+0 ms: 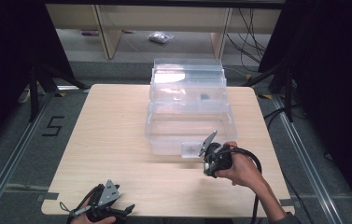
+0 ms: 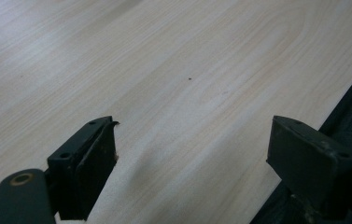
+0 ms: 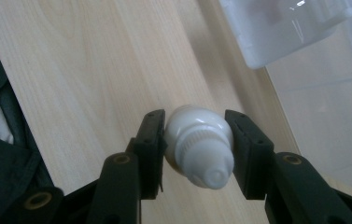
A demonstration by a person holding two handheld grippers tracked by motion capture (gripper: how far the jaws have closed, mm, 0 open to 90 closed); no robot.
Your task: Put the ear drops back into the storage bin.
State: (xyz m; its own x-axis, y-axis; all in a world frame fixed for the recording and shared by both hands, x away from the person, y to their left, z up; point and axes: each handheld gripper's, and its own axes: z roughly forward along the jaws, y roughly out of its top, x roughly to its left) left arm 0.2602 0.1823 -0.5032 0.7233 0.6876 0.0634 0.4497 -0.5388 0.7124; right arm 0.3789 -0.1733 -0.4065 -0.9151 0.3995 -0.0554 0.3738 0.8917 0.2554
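2 black jaws of the right gripper [image 3: 196,144] were closed on a small white bottle [image 3: 200,147], pressing its sides just behind the ribbed cap. The bottle sat squarely between the pads, its nozzle end pointing back toward the camera on that gripper and its far end pointing down at the wooden bench [image 3: 80,70]. It appeared to be off the bench surface, though how far could not be told. In the high view, the right gripper [image 1: 211,151] was at the near right part of the bench, just beside the front wall of a clear plastic box [image 1: 190,116] that stood in the middle of the bench toward the far edge. A corner of that box also showed at the upper right of the right gripper view.

The left gripper [image 2: 192,154] lay at the near left edge of the bench with its jaws spread wide and nothing between them, bare wood beneath.
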